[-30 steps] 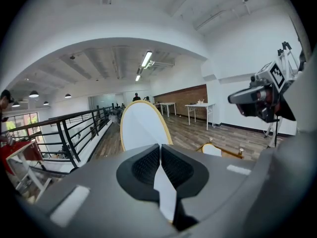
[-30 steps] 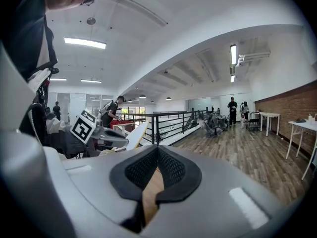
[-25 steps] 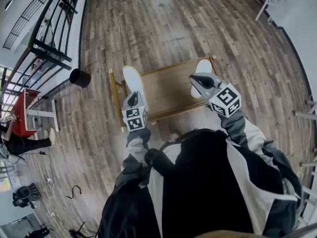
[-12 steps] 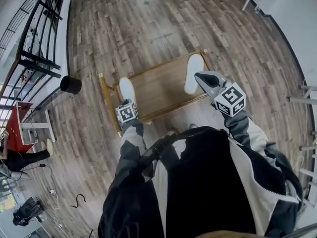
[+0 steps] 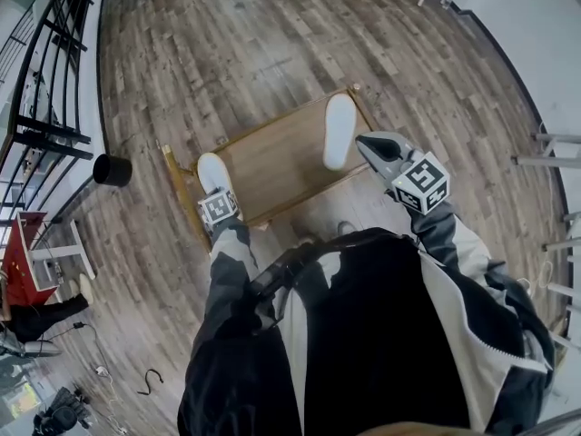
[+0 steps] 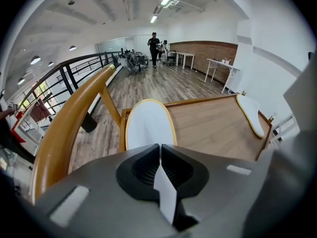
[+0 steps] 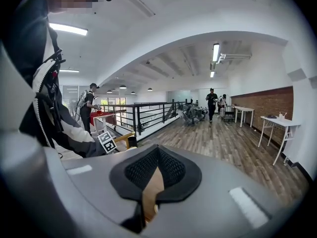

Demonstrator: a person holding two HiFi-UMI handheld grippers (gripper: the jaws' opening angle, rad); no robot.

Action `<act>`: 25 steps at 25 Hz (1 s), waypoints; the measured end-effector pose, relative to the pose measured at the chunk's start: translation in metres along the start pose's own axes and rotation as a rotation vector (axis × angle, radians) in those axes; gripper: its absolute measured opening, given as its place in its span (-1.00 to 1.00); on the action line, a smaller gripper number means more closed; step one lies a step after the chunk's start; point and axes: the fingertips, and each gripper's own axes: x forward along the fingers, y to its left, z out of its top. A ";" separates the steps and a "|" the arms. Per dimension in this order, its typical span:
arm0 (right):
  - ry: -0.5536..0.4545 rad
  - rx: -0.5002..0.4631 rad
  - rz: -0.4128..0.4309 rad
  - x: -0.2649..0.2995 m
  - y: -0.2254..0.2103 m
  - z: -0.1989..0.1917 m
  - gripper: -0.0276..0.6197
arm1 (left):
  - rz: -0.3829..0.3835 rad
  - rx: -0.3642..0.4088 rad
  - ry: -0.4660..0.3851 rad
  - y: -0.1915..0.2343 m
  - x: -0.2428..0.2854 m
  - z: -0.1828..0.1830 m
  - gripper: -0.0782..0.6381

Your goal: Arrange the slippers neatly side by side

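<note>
Matt wht slippers [image 5: 339, 131], wood tray [image 5: 277, 163]

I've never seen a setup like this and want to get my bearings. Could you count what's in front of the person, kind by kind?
white slippers: 2
hand-held grippers (left, right): 2
wooden stand: 1
black bin: 1
Total: 6

Noted a wooden rack [image 6: 213, 128] just ahead of the left fingers [image 6: 141, 168]. Spotted a black pot [image 5: 113, 169] well left of them on plank floor [image 5: 254, 53], near a black railing [image 6: 66, 81].
</note>
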 end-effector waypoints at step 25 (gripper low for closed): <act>-0.064 -0.041 0.138 0.043 0.026 0.027 -0.90 | -0.324 0.150 -0.540 -0.137 -0.145 0.155 -0.65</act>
